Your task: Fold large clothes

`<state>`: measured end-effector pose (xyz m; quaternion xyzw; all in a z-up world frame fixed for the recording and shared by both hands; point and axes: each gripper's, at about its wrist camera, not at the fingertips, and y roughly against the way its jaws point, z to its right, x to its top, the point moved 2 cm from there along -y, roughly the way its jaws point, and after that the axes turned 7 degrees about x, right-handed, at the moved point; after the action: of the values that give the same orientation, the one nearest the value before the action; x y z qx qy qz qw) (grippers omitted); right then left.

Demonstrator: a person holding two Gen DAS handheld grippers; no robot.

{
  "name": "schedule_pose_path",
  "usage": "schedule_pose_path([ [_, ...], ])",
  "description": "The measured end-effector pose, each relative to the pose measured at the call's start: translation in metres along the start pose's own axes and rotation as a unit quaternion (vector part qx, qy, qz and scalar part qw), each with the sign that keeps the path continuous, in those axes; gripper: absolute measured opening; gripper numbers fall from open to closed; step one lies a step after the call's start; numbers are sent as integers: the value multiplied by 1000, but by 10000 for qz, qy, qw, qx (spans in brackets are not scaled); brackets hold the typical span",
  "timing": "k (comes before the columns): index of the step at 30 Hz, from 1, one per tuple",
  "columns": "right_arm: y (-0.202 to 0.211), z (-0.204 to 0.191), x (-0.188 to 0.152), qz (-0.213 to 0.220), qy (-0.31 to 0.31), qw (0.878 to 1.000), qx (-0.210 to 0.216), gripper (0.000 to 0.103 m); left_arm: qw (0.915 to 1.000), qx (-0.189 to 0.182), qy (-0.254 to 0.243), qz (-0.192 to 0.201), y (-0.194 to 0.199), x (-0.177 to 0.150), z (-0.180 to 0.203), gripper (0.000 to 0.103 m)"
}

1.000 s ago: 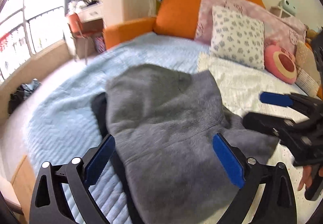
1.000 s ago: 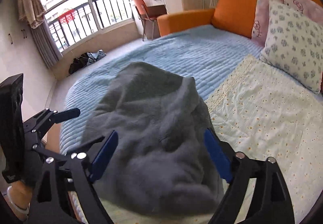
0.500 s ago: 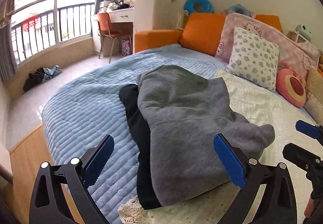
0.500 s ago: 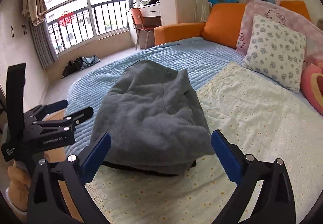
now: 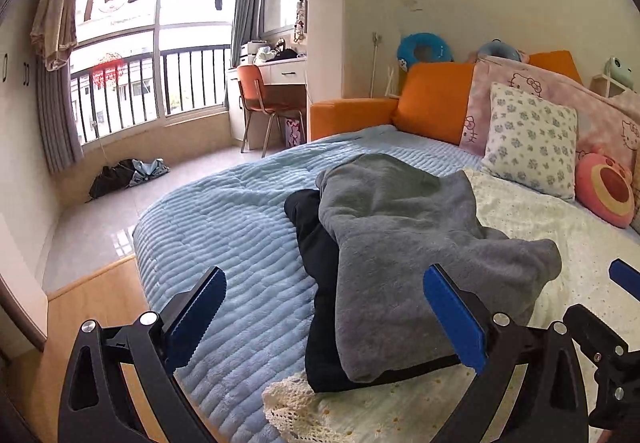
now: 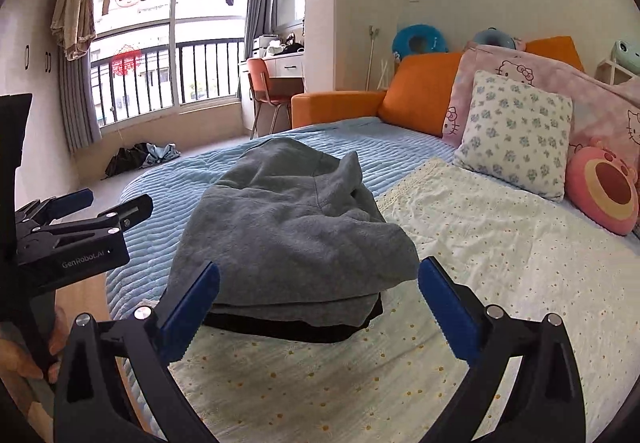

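Observation:
A folded grey fleece garment (image 5: 412, 243) lies on the bed on top of a folded black garment (image 5: 320, 267). In the right wrist view the grey garment (image 6: 288, 231) covers the black one (image 6: 304, 329), which shows only as a dark strip beneath. My left gripper (image 5: 326, 317) is open, held back from the pile with nothing between its blue pads. My right gripper (image 6: 320, 313) is open too, short of the pile's near edge. The left gripper (image 6: 86, 207) shows at the left of the right wrist view, and the right gripper (image 5: 600, 307) at the right of the left wrist view.
The pile straddles a light blue quilt (image 5: 224, 227) and a cream floral sheet (image 6: 480, 251). Pillows (image 6: 516, 135) and a round pink cushion (image 6: 604, 191) line the orange headboard (image 5: 436, 99). A wooden bed edge (image 5: 88, 303), floor, a chair (image 5: 260, 99) and a desk lie to the left.
Both grippers have drawn back and up from the grey garment, which now lies free on the bed. The view has widened to take in the window and the hanging laundry.

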<state>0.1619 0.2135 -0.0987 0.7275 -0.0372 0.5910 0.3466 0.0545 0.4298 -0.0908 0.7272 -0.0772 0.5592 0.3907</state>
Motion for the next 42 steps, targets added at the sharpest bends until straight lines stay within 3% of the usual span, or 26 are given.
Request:
schedule_pose_path([
  [11, -9, 8, -4, -70, -87, 9999, -95, 98, 9984, -363, -405, -133, -21, -10, 25, 100],
  [42, -12, 6, 2, 165, -109, 9996, -205, 98, 9995, -189, -230, 80, -10, -12, 11, 100],
])
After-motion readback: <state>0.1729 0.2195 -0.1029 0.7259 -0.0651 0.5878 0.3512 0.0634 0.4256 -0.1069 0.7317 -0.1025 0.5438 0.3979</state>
